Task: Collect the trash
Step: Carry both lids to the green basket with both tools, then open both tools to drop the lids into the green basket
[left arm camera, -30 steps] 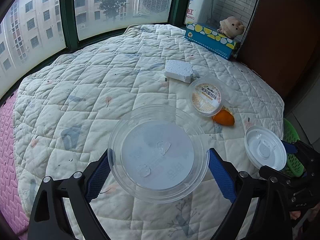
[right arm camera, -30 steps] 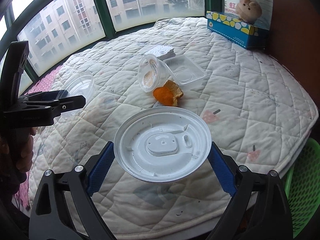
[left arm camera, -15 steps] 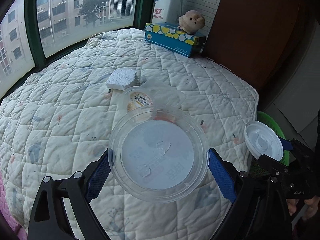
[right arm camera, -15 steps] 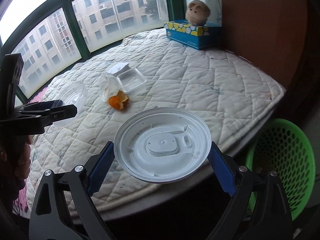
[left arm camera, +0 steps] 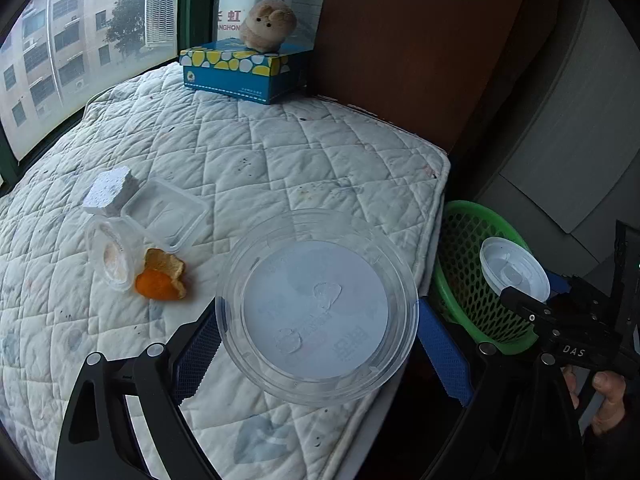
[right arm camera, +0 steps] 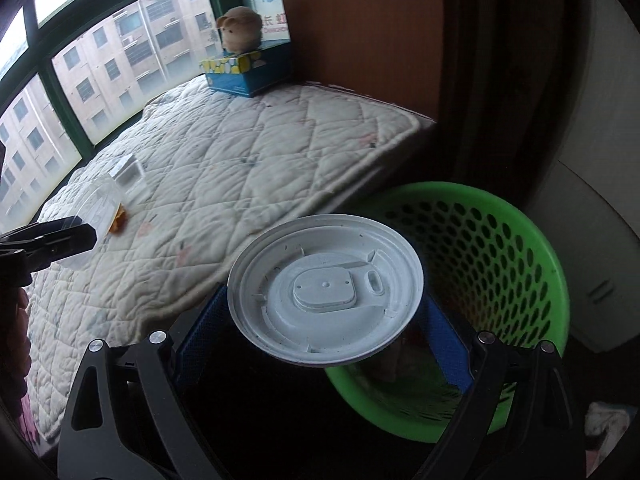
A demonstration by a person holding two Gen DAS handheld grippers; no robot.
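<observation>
My left gripper [left arm camera: 318,344] is shut on a clear round plastic bowl [left arm camera: 316,304], held over the mattress's right edge. My right gripper [right arm camera: 324,312] is shut on a white round lid [right arm camera: 325,290], which hangs beside the rim of a green mesh basket [right arm camera: 500,248]. In the left wrist view that lid [left arm camera: 514,269] sits over the basket [left arm camera: 468,280]. On the quilted mattress [left arm camera: 260,160] lie an orange peel [left arm camera: 160,276], a tipped clear cup [left arm camera: 110,254], a clear square tub [left arm camera: 166,212] and a white foam block [left arm camera: 108,192].
A blue tissue box [left arm camera: 244,70] with a plush toy [left arm camera: 270,24] on it stands at the mattress's far corner, against a brown panel [left arm camera: 420,40]. Windows run along the left. The basket stands on the floor off the mattress's right edge, a grey cabinet [right arm camera: 600,220] behind it.
Both grippers have swung right with their loads. The right one has left the mattress and now has the lid by the green basket; the left one has reached the mattress's right edge.
</observation>
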